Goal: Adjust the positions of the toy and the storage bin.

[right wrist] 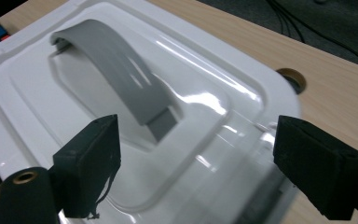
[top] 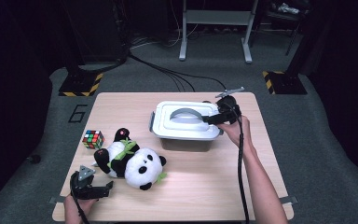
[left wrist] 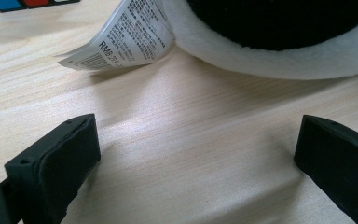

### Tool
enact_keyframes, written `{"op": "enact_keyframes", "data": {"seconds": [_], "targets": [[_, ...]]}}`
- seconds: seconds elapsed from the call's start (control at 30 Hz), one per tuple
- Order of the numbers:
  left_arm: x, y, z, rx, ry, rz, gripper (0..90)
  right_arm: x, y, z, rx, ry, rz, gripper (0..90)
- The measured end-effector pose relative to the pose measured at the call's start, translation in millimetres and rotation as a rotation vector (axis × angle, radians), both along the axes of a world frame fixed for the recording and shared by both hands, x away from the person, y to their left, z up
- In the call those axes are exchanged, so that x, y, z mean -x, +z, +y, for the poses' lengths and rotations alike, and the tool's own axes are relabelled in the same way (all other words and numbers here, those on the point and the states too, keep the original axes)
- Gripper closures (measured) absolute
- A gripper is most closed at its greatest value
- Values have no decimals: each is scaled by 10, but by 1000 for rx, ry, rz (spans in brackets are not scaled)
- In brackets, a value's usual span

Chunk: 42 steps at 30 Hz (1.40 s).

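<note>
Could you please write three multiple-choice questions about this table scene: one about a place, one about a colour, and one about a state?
1. Where on the table is the puzzle cube?
A. left of the panda toy
B. on the box lid
C. beside the right tongs

2. What colour is the handle on the lid of the white box?
A. red
B. grey
C. green

3. How do the right tongs stand?
A. shut on the handle
B. shut on the panda toy
C. open above the lid

Answers:
1. A, the high view shows the cube just left of the toy.
2. B, the arched handle is grey in the right gripper view.
3. C, their jaws are spread wide over the lid with nothing between them.
</note>
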State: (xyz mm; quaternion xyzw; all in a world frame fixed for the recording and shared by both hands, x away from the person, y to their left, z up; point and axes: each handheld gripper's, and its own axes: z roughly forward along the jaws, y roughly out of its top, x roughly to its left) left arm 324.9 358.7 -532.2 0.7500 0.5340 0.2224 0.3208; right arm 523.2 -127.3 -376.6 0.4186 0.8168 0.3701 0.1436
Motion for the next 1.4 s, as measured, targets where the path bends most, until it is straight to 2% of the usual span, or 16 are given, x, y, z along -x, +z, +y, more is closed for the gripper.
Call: {"op": "enact_keyframes", "data": {"seconds": [0.07, 0.1, 0.17, 0.23, 0.33, 0.43, 0.53, 0.63, 0.83, 1.1, 1.17, 1.23, 1.3, 1.37, 1.4], "targets": [[0, 0, 0, 0, 0, 0, 1, -10, -16, 114, 19, 46, -3, 156], [0, -1, -1, 1, 1, -1, 1, -23, -27, 178, 33, 75, -7, 199], [0, 0, -1, 1, 1, 0, 1, -43, -47, 259, 35, 104, -7, 249], [0, 0, 0, 0, 0, 0, 1, -73, -67, 325, 36, 142, -10, 338], [0, -1, -1, 1, 1, -1, 1, -101, -96, 379, 13, 173, -12, 460], [0, 0, 0, 0, 0, 0, 1, -112, -99, 357, 23, 158, -20, 588], [0, -1, -1, 1, 1, -1, 1, -105, -110, 305, 3, 165, -10, 599], [0, 0, 0, 0, 0, 0, 1, -86, -103, 311, 21, 162, -12, 606], [0, -1, 0, 0, 0, 0, 1, -55, -108, 323, 27, 140, -19, 609], [0, 0, 0, 0, 0, 0, 1, 28, -90, 378, 56, 71, -8, 614], [0, -1, -1, 1, 1, -1, 1, 55, -90, 395, 49, 51, -2, 613], [0, 0, 0, 0, 0, 0, 1, 57, -88, 391, 49, 55, -1, 610], [0, 0, 0, 0, 0, 0, 1, 32, -82, 369, 50, 84, 0, 594], [0, -1, -2, 2, 2, -2, 1, 11, -76, 366, 25, 103, 16, 528], [0, 0, 0, 1, 1, 0, 1, 5, -72, 373, 28, 117, 17, 495]]}}
